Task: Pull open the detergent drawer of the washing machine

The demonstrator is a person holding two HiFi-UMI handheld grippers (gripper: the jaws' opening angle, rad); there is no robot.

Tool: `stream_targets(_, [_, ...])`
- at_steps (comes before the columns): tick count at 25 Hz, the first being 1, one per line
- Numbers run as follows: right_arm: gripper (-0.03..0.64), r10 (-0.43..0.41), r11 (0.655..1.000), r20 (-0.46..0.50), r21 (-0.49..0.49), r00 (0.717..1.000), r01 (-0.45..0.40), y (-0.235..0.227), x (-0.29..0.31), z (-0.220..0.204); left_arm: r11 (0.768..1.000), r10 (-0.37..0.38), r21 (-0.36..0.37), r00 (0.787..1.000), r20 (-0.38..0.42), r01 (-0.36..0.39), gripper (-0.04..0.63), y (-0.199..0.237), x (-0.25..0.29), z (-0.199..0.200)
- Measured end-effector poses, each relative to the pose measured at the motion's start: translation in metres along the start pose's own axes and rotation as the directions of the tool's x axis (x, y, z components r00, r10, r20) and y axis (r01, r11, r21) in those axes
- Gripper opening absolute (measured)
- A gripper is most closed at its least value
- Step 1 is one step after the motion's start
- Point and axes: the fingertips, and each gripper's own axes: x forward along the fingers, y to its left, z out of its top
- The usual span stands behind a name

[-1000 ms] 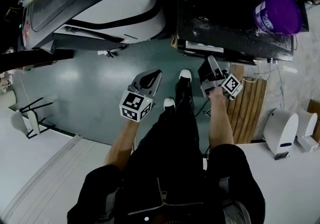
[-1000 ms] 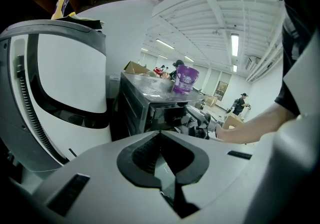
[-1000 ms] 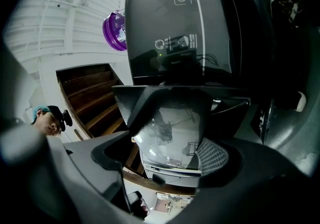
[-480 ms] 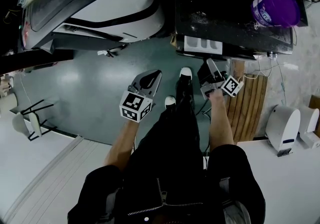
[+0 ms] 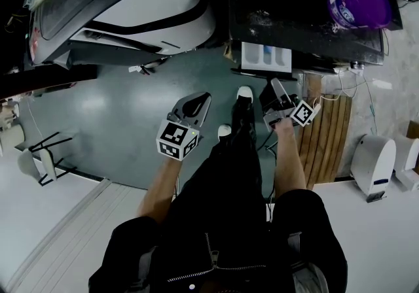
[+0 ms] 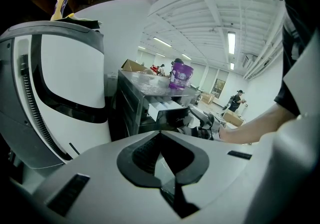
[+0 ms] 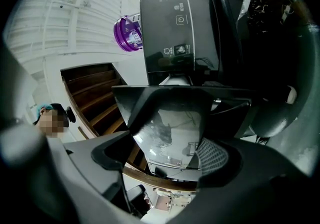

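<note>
The black washing machine [image 5: 294, 10] stands at the top right of the head view. Its white detergent drawer [image 5: 265, 57] sticks out of the front, partly pulled open. My right gripper [image 5: 275, 92] is just below it, jaws wide and shut on the drawer's dark glossy front panel [image 7: 165, 118], which fills the gap between the fingers in the right gripper view. The machine's control panel [image 7: 175, 18] rises behind it. My left gripper [image 5: 195, 103] hangs over the grey floor left of the person's legs, shut and holding nothing. The left gripper view shows the drawer [image 6: 167, 110] from the side.
A purple tub [image 5: 359, 0] sits on top of the machine. A large white and black appliance [image 5: 131, 4] stands to the left. Wooden slats [image 5: 324, 135] and white devices [image 5: 373, 167] lie to the right. The person's shoes [image 5: 243, 97] stand before the machine.
The white drawer has slid further out of the machine as my right gripper drew back toward the person. The left gripper has stayed in place.
</note>
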Motion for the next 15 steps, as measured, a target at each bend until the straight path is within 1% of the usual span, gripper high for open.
stream_targets(15, [0.396, 0.006, 1.0, -0.024, 0.005, 1.0, -0.006, 0.007, -0.025, -0.018, 1.0, -0.011, 0.009, 1.0, 0.001, 0.011, 0.021, -0.006, -0.005, -0.003])
